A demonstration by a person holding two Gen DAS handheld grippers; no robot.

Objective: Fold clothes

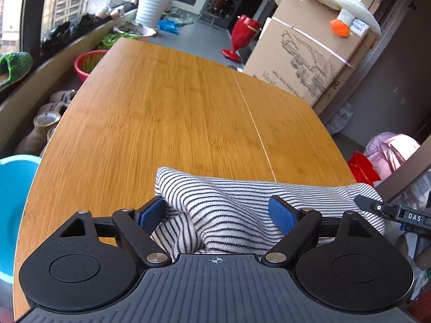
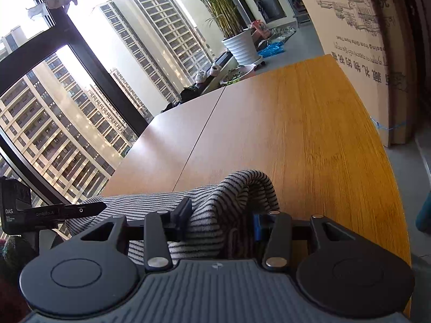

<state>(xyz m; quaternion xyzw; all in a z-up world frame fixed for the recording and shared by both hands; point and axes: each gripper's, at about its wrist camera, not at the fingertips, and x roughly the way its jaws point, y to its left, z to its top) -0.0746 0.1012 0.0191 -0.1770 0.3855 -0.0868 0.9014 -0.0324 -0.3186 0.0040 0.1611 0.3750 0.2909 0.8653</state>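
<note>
A black-and-white striped garment (image 1: 229, 207) lies bunched at the near edge of the wooden table (image 1: 175, 107). My left gripper (image 1: 218, 212) has its blue-padded jaws wide apart, with a thick fold of the garment between them. My right gripper (image 2: 221, 215) straddles the other end of the striped garment (image 2: 231, 202), jaws partly closed around a raised fold; whether they pinch it is unclear. The right gripper's finger shows in the left wrist view (image 1: 377, 207), and the left gripper's finger shows in the right wrist view (image 2: 67, 211).
A large cardboard box (image 1: 304, 62) stands to the right of the table. A blue basin (image 1: 13, 202) sits by its left near corner. A white plant pot (image 1: 150, 8), a red vase (image 1: 242, 35) and a red bowl (image 1: 86, 64) stand beyond. Windows (image 2: 67, 107) line the left side.
</note>
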